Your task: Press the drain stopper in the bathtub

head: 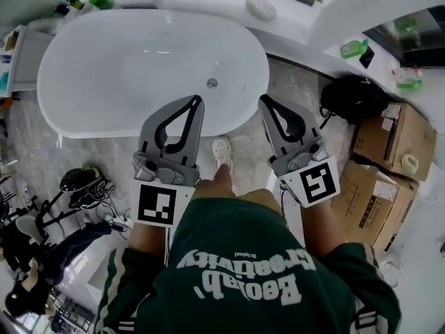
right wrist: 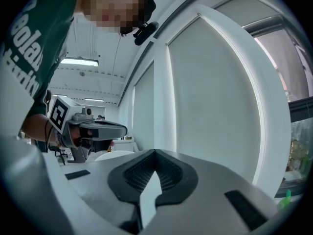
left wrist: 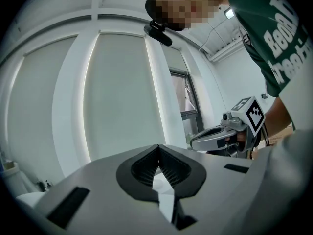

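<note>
Head view: you're standing at the bathtub's (head: 83, 113) near rim, twd its right end. The drain stopper (head: 212, 83) sits on the tub floor at that end, just beyond both claw tips. Open floor betw the tub and the cardboard boxes (head: 389, 141) is narrow. A black bag (head: 351, 96) lies right of your right gripper (head: 263, 99). Left gripper (head: 197, 100) and right gripper are side by side but apart, tips aimed at the tub. Your shoe (head: 222, 152) shows betw them.

Left gripper view: jaws together, tips meeting, nothing betw them. The claw faces white wall panels (left wrist: 122, 92), w/ the right gripper off to its right.

Right gripper view: jaws together too, nothing held. Left gripper shows at left.
</note>
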`<action>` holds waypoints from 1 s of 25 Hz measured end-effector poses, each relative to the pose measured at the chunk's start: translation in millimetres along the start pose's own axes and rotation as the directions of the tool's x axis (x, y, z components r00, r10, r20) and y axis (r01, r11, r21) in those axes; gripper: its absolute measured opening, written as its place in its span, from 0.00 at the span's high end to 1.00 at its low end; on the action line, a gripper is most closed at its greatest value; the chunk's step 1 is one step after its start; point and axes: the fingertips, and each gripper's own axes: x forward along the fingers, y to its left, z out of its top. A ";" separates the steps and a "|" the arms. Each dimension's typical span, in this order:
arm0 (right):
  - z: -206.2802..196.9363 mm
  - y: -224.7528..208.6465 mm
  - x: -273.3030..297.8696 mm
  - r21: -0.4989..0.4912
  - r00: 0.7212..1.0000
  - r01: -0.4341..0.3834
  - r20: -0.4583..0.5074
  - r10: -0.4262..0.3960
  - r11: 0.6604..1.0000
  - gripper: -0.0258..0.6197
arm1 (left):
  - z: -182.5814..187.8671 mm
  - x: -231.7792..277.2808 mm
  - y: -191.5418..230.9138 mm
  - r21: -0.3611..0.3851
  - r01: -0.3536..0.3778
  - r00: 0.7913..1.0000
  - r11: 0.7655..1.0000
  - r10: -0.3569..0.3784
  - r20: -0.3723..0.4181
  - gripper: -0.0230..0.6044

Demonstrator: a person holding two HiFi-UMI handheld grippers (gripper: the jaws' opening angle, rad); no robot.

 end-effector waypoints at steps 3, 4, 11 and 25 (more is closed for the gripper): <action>-3.4 -1.8 10.8 -0.010 1.000 -0.017 -0.017 0.017 1.000 0.94 | -7.9 7.6 10.6 -0.005 -0.004 1.000 1.000 0.004 0.003 0.95; -5.0 -3.0 14.3 -0.011 1.000 -0.019 -0.022 0.019 1.000 0.94 | -11.1 9.8 14.4 -0.007 -0.008 1.000 1.000 0.008 0.001 0.95; -12.2 -7.9 44.2 0.003 0.998 -0.036 -0.042 0.036 0.999 0.94 | -25.8 14.0 42.1 -0.025 -0.049 0.999 0.998 0.049 -0.015 0.95; -24.0 -45.8 68.5 -0.018 0.990 -0.129 -0.060 0.127 0.992 0.94 | -53.2 58.5 47.4 -0.085 -0.126 0.991 0.988 0.122 -0.056 0.95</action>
